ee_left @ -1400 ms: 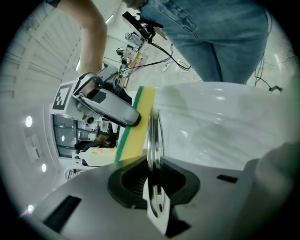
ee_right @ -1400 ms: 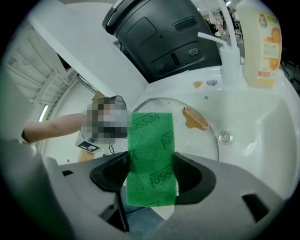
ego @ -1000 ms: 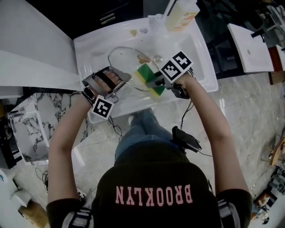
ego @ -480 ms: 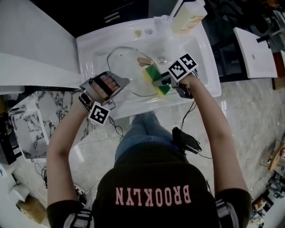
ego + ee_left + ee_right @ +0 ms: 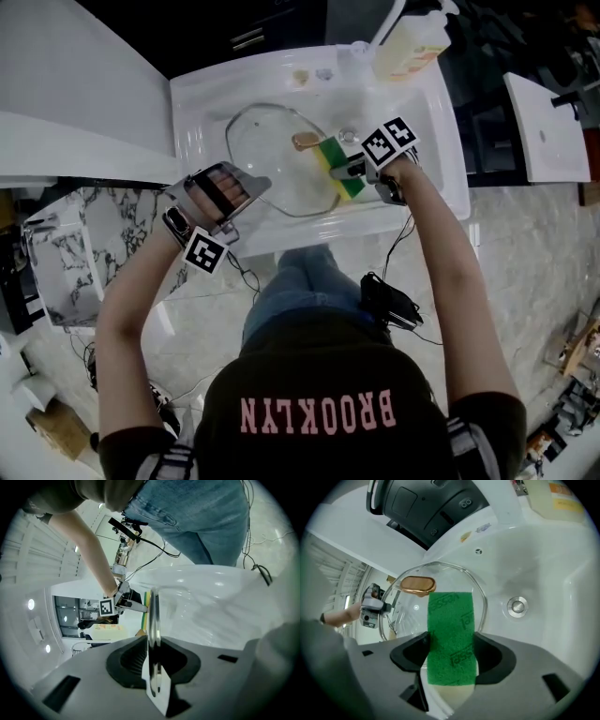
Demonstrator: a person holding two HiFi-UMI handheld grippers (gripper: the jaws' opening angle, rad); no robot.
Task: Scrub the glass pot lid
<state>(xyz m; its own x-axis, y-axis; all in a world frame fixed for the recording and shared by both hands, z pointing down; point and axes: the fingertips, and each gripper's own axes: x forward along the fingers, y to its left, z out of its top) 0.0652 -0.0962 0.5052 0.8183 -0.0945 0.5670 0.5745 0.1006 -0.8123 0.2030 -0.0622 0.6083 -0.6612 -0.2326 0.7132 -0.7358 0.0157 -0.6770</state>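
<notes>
Sink [image 5: 202, 94], a white basin, stands above a pale marble floor [image 5: 525, 216], and its walls enclose the glass pot lid [image 5: 277, 173] on all sides. Open basin remains rightward around the drain [image 5: 349, 136]. The left gripper [image 5: 249, 182] clamps the lid's rim edge-on. The right gripper [image 5: 343, 171] pinches the green sponge [image 5: 335, 161], which lies against the glass beside the copper knob [image 5: 305, 141].

Bright, even light; fisheye gripper views.
Head view is sharp; white sink [image 5: 202, 103] glares at 12 o'clock, with sheen on the glass lid [image 5: 269, 157]. Gripper views warp and blacken at the rims; left-view ceiling lamps [image 5: 30, 604] flare at 9 o'clock.
</notes>
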